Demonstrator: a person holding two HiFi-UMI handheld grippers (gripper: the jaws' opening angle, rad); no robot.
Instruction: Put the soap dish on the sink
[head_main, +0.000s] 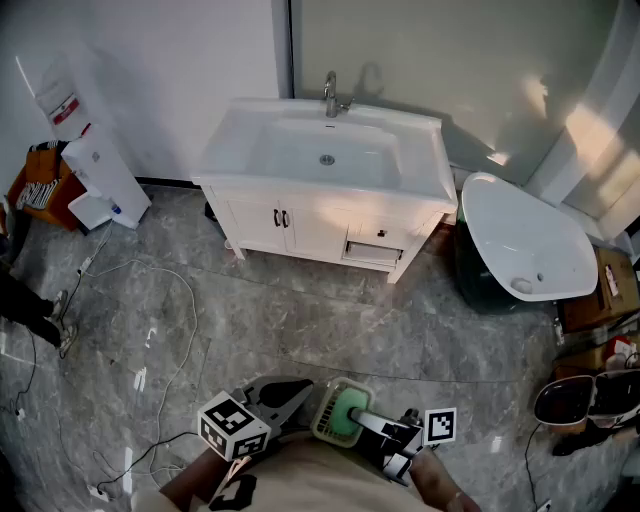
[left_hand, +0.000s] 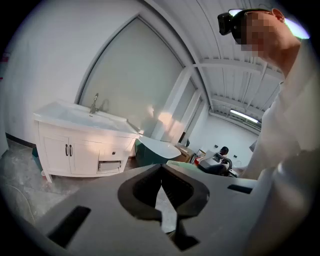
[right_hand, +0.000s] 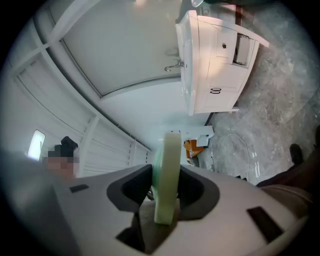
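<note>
The right gripper (right_hand: 166, 186) clamps the green soap dish (head_main: 341, 411), the left gripper (left_hand: 161, 170) is closed on nothing, and the sink (head_main: 232, 152) stands well off at twelve o'clock.

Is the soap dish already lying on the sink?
No, the soap dish is gripped between the fingers of the right gripper, well away from the sink.
</note>
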